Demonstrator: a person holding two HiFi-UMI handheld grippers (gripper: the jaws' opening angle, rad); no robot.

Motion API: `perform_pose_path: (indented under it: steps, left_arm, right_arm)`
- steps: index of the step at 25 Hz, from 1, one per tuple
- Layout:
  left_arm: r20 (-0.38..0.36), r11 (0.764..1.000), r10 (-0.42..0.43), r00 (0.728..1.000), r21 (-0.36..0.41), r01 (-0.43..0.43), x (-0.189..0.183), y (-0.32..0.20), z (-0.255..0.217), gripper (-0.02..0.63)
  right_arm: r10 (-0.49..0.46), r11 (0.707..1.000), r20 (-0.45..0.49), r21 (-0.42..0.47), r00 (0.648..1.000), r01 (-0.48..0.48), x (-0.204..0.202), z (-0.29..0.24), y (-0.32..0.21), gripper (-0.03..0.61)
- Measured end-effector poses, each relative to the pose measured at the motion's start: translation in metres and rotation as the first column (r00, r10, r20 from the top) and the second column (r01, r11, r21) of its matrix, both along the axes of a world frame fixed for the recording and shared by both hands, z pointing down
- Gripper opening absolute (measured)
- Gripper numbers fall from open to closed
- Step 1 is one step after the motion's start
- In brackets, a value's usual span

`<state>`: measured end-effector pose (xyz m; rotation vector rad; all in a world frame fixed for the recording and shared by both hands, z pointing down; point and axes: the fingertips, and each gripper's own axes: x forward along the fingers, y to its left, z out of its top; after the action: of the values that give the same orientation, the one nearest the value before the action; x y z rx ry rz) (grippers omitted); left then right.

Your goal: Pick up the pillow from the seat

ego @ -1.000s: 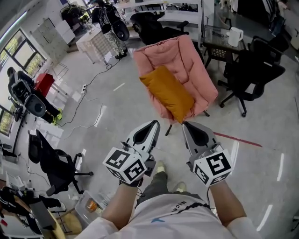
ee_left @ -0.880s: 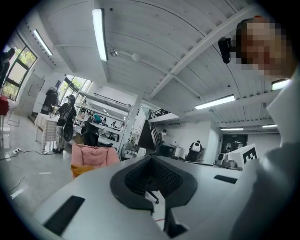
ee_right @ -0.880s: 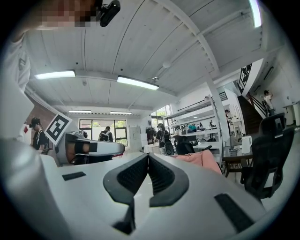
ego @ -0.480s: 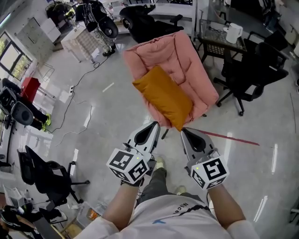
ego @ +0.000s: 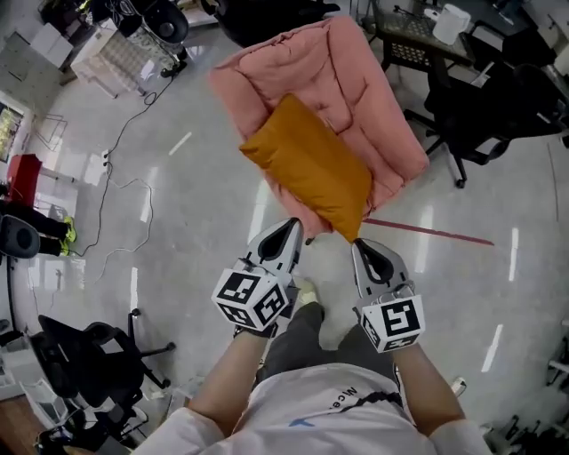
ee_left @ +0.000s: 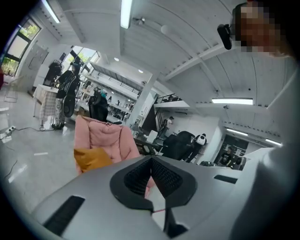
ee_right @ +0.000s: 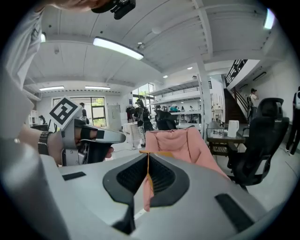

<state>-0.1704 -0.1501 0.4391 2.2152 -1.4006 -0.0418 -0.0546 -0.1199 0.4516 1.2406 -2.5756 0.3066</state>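
Distance to the pillow [ego: 311, 169] on the seat [ego: 356, 80] has been shortened, but left tool [ego: 289, 229] and right tool [ego: 363, 249] are held closed and empty

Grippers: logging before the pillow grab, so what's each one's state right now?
Left gripper: shut, holding nothing.
Right gripper: shut, holding nothing.

Glossy grey floor [ego: 178, 267], black office chairs [ego: 484, 107], white ceiling [ee_left: 187, 37], strip lights [ee_left: 125, 11]

Closer — pillow [ego: 311, 173] looms nearer.
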Motion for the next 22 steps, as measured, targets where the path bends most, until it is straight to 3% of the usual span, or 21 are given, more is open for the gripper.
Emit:
perform_pose_path:
  steps: [4,7,10,15,22]
  left_arm:
    - [-0.038,0.995,-0.041,0.998,-0.098,0.037,-0.019,-0.029,0.059,0.017]
    - [-0.041,0.986,-0.071,0.997,-0.155,0.064,-0.026,-0.047,0.099,0.076]
    - [-0.031,0.975,-0.102,0.994,-0.200,0.094,-0.032,-0.067,0.137,0.143]
    - [-0.031,0.948,-0.192,0.981,-0.265,0.177,-0.042,-0.097,0.203,0.194]
    - [-0.039,0.902,-0.338,0.940,-0.298,0.312,-0.066,-0.132,0.269,0.286]
  right_arm:
    - [0.038,0.998,-0.066,-0.055,0.997,-0.042,-0.001,0.055,-0.012,0.017]
    - [0.047,0.994,-0.119,-0.092,0.992,-0.058,0.002,0.095,-0.018,0.024]
    - [0.048,0.988,-0.145,-0.140,0.988,-0.068,0.002,0.134,-0.028,0.095]
    - [0.044,0.981,-0.239,-0.175,0.970,-0.088,0.014,0.216,-0.046,0.179]
    - [0.032,0.983,-0.397,-0.154,0.917,-0.101,0.026,0.310,-0.061,0.239]
